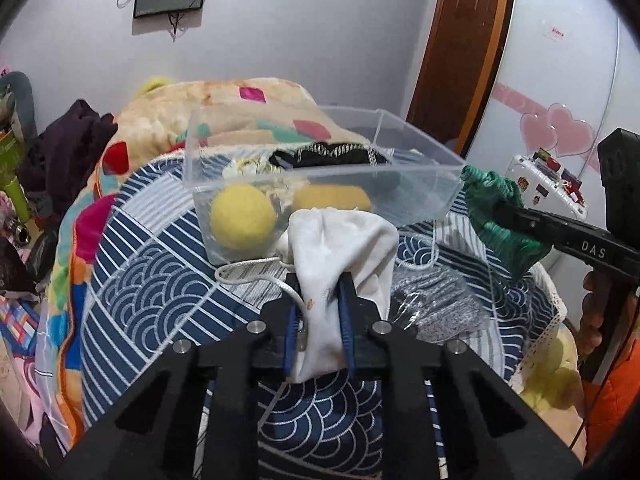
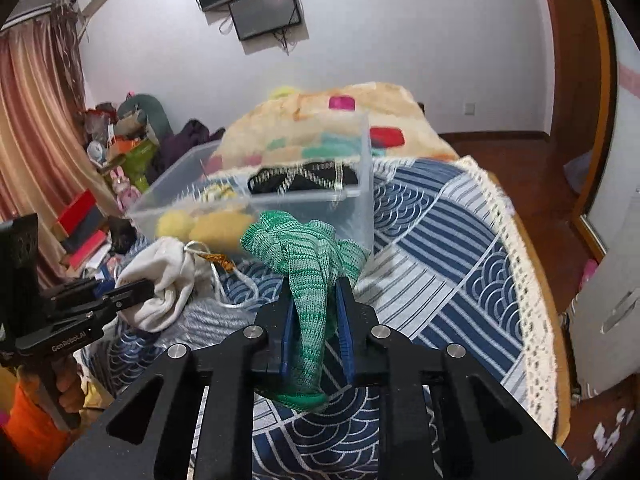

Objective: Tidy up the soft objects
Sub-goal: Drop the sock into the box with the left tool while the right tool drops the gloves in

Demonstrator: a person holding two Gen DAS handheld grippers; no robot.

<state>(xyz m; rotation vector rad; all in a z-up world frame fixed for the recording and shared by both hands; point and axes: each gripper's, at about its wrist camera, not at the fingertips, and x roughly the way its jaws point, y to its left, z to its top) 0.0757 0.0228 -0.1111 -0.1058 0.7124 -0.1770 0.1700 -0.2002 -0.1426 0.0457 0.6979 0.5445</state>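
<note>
Pouch (image 1: 340, 248) in L tongs (image 1: 320, 300); sock (image 2: 308, 280) in R tongs (image 2: 316, 304).

A lived-in home bedroom.
Bed (image 2: 460, 232) with patterned quilt, curtains (image 2: 36, 120), wall-mounted screen (image 2: 264, 12), wooden door (image 1: 460, 40).

We cannot identify the black item (image 1: 328, 157) inside the clear box (image 1: 416, 160); its far wall blurs everything behind.
</note>
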